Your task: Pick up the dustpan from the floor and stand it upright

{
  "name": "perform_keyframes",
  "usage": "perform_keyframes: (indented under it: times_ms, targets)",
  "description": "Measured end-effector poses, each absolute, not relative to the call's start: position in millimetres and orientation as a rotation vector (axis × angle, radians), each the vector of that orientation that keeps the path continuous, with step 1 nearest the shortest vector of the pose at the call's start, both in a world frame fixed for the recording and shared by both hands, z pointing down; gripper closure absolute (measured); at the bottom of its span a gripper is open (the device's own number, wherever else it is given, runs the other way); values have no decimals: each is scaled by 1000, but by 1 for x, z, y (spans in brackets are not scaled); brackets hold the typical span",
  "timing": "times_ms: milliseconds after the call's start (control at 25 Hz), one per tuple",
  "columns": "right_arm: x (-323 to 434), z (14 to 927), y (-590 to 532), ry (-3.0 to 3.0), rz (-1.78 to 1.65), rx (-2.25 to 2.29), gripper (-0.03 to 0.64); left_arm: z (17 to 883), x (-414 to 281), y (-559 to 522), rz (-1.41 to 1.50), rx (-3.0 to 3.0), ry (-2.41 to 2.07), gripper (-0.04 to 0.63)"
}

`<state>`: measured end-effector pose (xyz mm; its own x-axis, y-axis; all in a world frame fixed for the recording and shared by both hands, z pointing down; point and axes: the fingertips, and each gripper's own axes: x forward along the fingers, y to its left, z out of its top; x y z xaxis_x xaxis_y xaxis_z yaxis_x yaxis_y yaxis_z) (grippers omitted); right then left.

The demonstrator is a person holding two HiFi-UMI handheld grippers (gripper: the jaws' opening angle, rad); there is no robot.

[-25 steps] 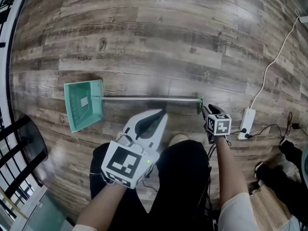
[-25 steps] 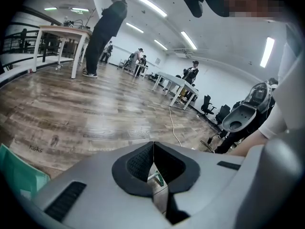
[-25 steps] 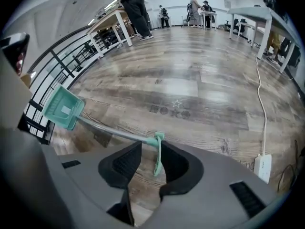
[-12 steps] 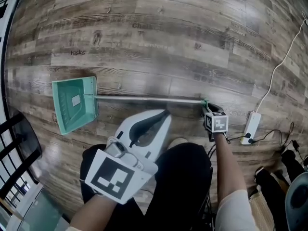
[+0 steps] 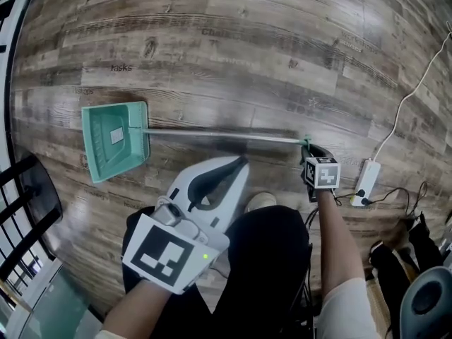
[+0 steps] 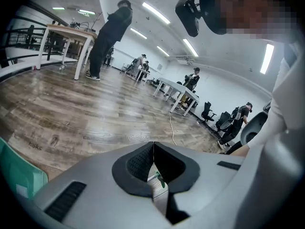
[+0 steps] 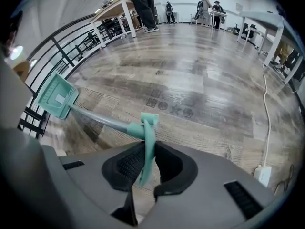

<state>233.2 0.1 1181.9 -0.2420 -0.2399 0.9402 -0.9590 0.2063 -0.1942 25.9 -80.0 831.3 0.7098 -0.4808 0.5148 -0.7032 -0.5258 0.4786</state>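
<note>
Wood-plank floor (image 5: pixel 233 41) is filling the head view, and the teal dustpan (image 5: pixel 115 140) is lying on it at the left, its long metal handle running rightward. The left gripper (image 5: pixel 239 162) is hovering near that handle, fingers pressed together on nothing. The right gripper (image 5: pixel 308 149) is pointing steeply down, its fingers closing on the handle's teal end loop, pads touching it. A white power strip (image 5: pixel 365 182) is lying just beyond.

The left gripper (image 5: pixel 236 164) hovers over the knees, jaws together and empty, while the right gripper (image 5: pixel 311 150), on a stretched arm, points steeply down, jaws closing on the dustpan's green handle end (image 7: pixel 147 140).
</note>
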Motion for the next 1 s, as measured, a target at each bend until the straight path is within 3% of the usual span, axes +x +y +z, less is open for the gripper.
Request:
perform_keyframes:
  times_ms: [1000]
  targets:
    - [263,841,0,-1500,995,1148,508,549,-25,-36,502,2169,-871,571]
